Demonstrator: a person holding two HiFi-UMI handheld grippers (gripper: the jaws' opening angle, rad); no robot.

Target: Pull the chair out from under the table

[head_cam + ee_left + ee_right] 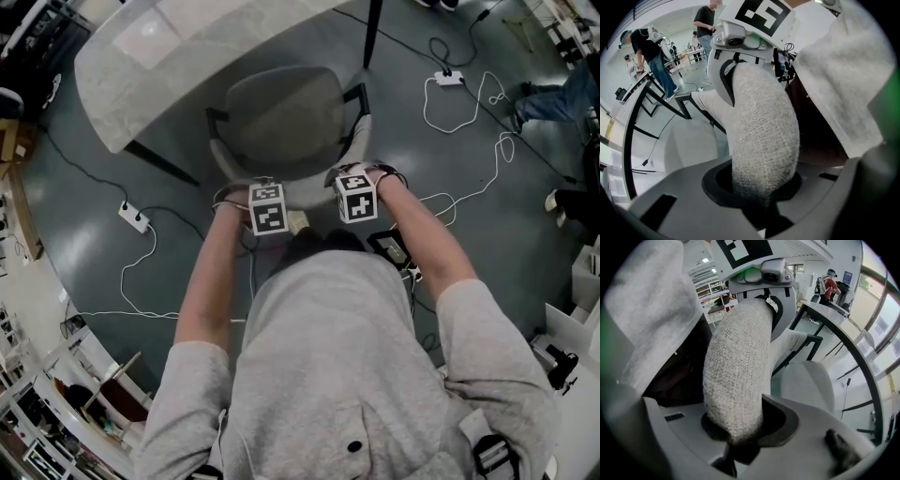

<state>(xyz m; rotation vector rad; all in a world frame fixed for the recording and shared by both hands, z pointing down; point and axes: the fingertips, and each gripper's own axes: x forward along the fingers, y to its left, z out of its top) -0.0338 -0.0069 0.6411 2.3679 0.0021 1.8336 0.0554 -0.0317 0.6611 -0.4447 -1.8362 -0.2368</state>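
Grey floor (84, 187), with a power strip (134, 217) and loose cables (459, 112) lying on it. Pale rounded tabletop (159, 66) upper left. Chair (286, 122) stands at its edge, front of seat tucked under, most of the seat and the dark armrests (359, 101) showing.

Left tongs (759, 192) clenched on the top rim of the padded backrest (764, 136), left of middle. Right tongs (736, 427) clenched on the same rim, right of middle. Both point steeply down.

Handling, as a judgement: woven padding is soft over a stiff shell, so it gives a little and should not slip. Chair looks moderately heavy. Legs are hidden, so I cannot tell whether it rolls or drags. A hold at two points on the rim suits a straight pull. Mind the cables.
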